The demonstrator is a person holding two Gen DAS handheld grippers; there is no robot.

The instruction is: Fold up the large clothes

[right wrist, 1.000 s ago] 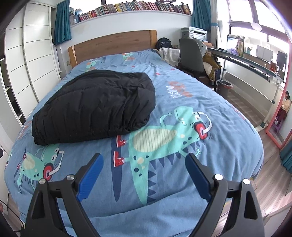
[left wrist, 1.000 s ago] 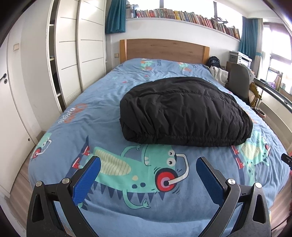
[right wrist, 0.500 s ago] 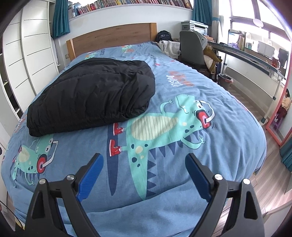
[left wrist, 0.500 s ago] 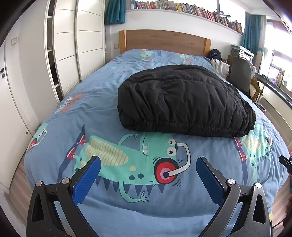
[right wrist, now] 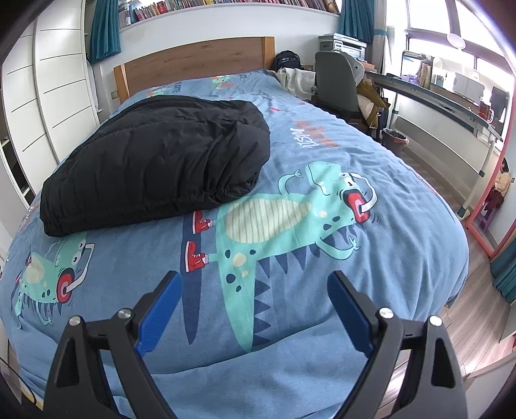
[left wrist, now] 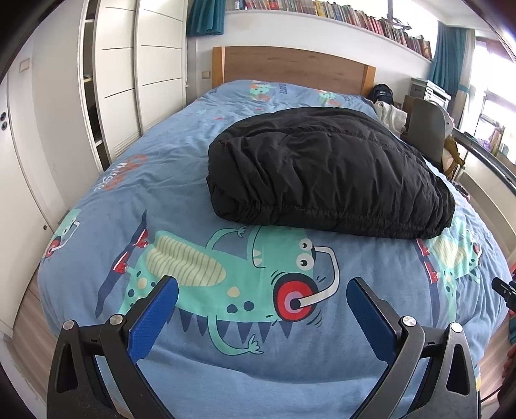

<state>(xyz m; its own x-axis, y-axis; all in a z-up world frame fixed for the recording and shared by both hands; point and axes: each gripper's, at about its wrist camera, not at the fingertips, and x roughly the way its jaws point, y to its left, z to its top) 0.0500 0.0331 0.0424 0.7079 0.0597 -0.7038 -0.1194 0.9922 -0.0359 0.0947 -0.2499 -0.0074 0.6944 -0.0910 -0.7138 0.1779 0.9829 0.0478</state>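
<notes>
A black puffy jacket (left wrist: 325, 170) lies folded into a thick bundle in the middle of the bed (left wrist: 193, 167), also seen in the right wrist view as the jacket (right wrist: 154, 161) at centre left. My left gripper (left wrist: 262, 283) hangs open over the foot end of the blue dinosaur-print cover, well short of the jacket, with nothing between its blue pads. My right gripper (right wrist: 254, 276) is open too, over the cover to the right of the jacket and nearer the bed's foot, holding nothing.
White wardrobes (left wrist: 106, 87) line the bed's left side. A wooden headboard (left wrist: 290, 67) and a bookshelf (left wrist: 338, 16) stand at the far wall. A grey chair (right wrist: 335, 83), a long desk (right wrist: 451, 106) and a bin (right wrist: 395, 138) are on the right.
Both grippers have sunk a little toward the foot of the bed, so the jacket sits higher in each view. The jaws stayed open and the jacket has not moved.
</notes>
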